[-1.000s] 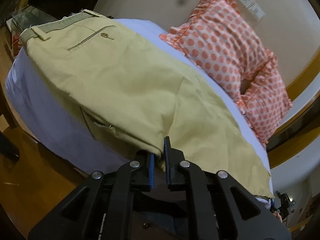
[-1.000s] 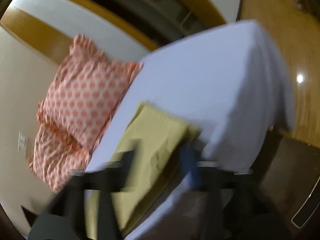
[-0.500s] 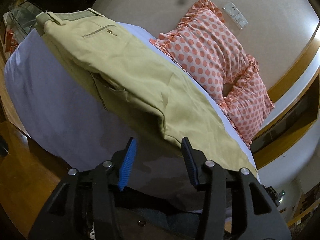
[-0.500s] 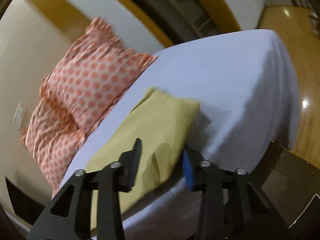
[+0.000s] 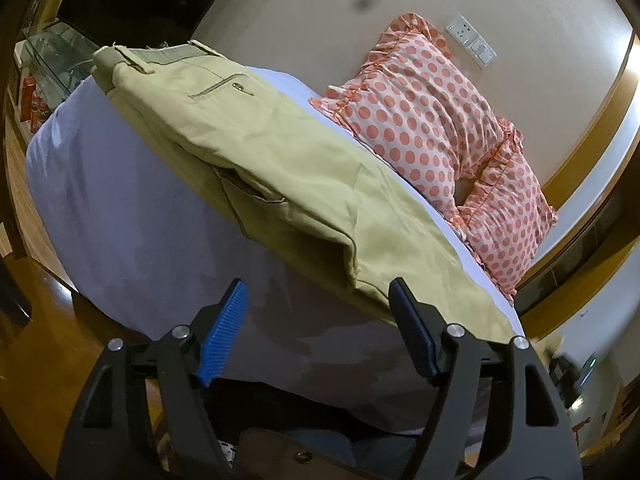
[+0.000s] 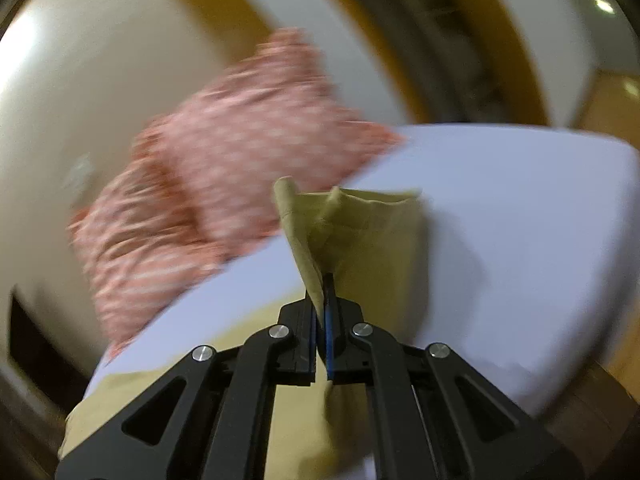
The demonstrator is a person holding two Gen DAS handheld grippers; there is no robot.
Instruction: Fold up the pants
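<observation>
Khaki pants [image 5: 280, 152] lie folded lengthwise along the bed, waistband and back pocket at the far left, legs running right. My left gripper [image 5: 320, 300] is open and empty, just short of the pants' near folded edge. In the right wrist view my right gripper [image 6: 322, 288] is shut on the leg cuffs of the pants [image 6: 360, 232] and holds them lifted above the sheet. That view is blurred by motion.
The bed has a pale lilac sheet [image 5: 140, 220] [image 6: 520, 220]. Two orange polka-dot pillows [image 5: 432, 120] [image 6: 224, 184] lean on the wall behind the pants. A wall socket [image 5: 472, 40] sits above them. Wooden floor [image 5: 32, 320] lies below the bed's edge.
My left gripper let go of the pants' edge, opened wide and backed off. My right gripper closed on the leg cuffs and lifted them off the sheet.
</observation>
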